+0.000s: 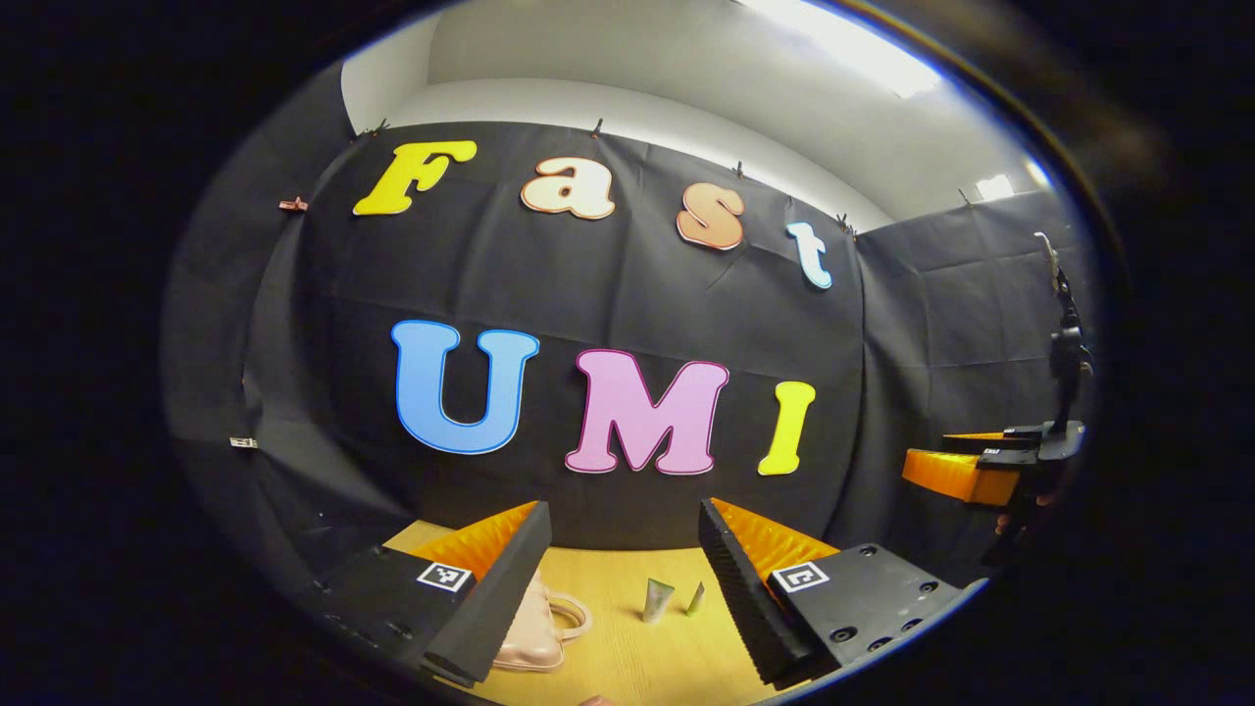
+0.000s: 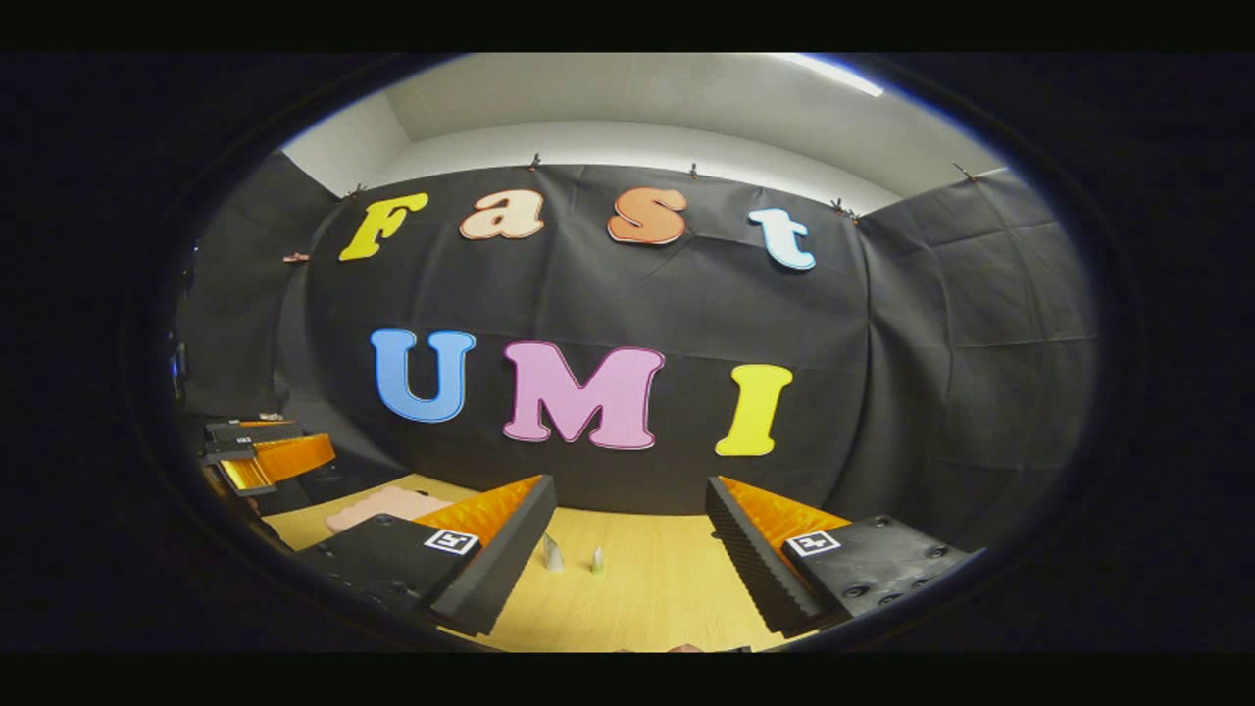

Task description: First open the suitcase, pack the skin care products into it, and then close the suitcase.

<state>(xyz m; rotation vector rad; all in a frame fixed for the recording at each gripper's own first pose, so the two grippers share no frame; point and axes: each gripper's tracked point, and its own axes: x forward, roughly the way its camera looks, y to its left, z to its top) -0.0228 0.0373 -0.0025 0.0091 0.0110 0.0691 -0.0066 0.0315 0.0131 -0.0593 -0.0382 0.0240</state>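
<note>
Wooden table [image 1: 627, 657] in a booth hung with black cloth [image 1: 608, 294], under a white ceiling with a bright light panel [image 1: 853, 49].

In the left gripper view, the left gripper [image 1: 623, 549] is held above the near part of the table, its jaws spread wide with nothing between them. Partly hidden behind its left finger, a small pale pink suitcase [image 1: 534, 628] lies flat on the wood, closed, with its looped handle [image 1: 574, 616] pointing toward the middle of the table. Just beside that handle, well inside the gap between the fingers, stand two small skin care tubes: a pale greyish tube [image 1: 657, 599] and, close to it, a smaller greenish tube [image 1: 695, 598]. The two tubes are near each other but apart. At the far right edge of this view the other gripper's body [image 1: 980, 471] shows, raised off the table in front of the cloth wall.

In the right gripper view, the right gripper [image 2: 627, 544] also hovers over the table with its jaws wide apart and empty. Between its fingers the same two tubes appear farther off, too small to make out in detail. The pink suitcase lies to the left, partly behind the left finger, and beyond it the left gripper is visible near the cloth.
</note>
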